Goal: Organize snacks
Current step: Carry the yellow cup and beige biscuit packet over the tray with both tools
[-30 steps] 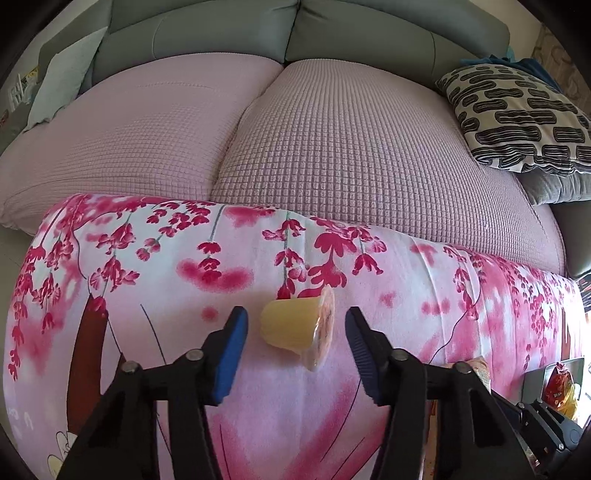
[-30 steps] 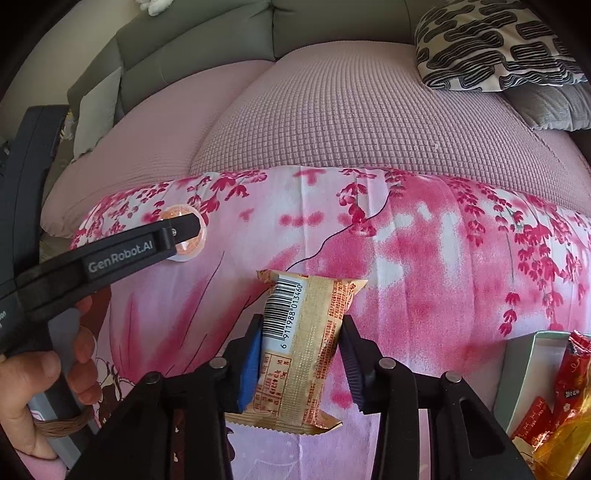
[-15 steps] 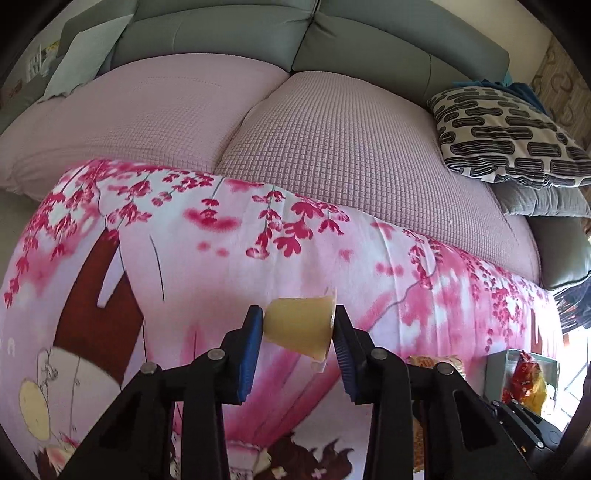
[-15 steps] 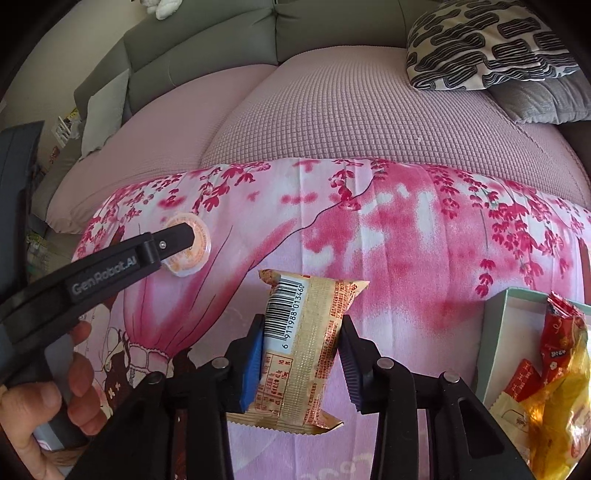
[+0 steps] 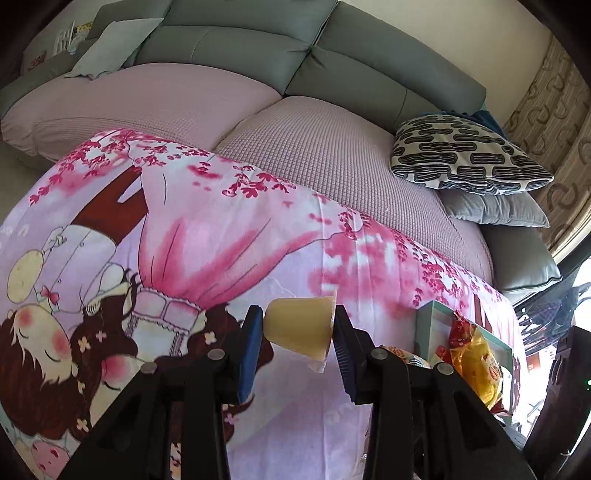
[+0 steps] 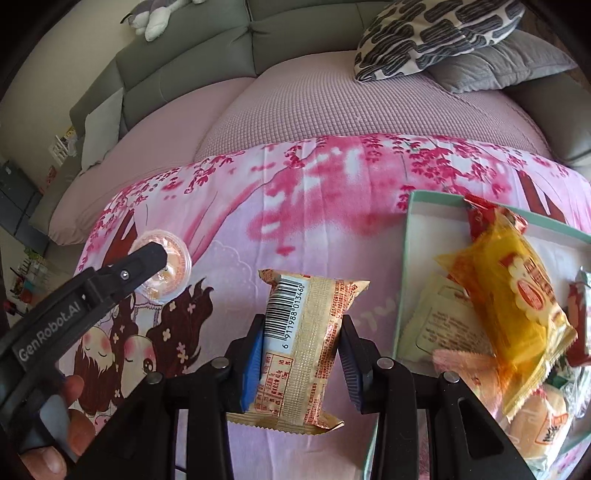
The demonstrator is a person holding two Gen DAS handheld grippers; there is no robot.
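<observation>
My left gripper (image 5: 298, 332) is shut on a yellow jelly cup (image 5: 299, 326), held on its side above the pink cartoon blanket (image 5: 207, 251). The cup's sealed lid also shows in the right wrist view (image 6: 164, 269), behind the left gripper's black finger (image 6: 110, 284). My right gripper (image 6: 303, 350) is shut on a beige snack packet (image 6: 301, 343) with a barcode, held upright just left of the pale green box (image 6: 404, 258). The box holds several wrapped snacks, a yellow bag (image 6: 513, 306) on top. In the left wrist view the box (image 5: 424, 321) lies at the lower right.
The blanket covers a table in front of a grey sofa (image 5: 236, 40) with pink seat covers (image 5: 325, 147). A black-and-white patterned pillow (image 5: 465, 155) and a grey cushion (image 5: 495, 210) lie at the right. A plush toy (image 6: 155, 14) sits on the sofa back.
My left gripper closed on the jelly cup, lifted it and carried it right toward the box. My right gripper moved right with the packet; the box now fills more of its view.
</observation>
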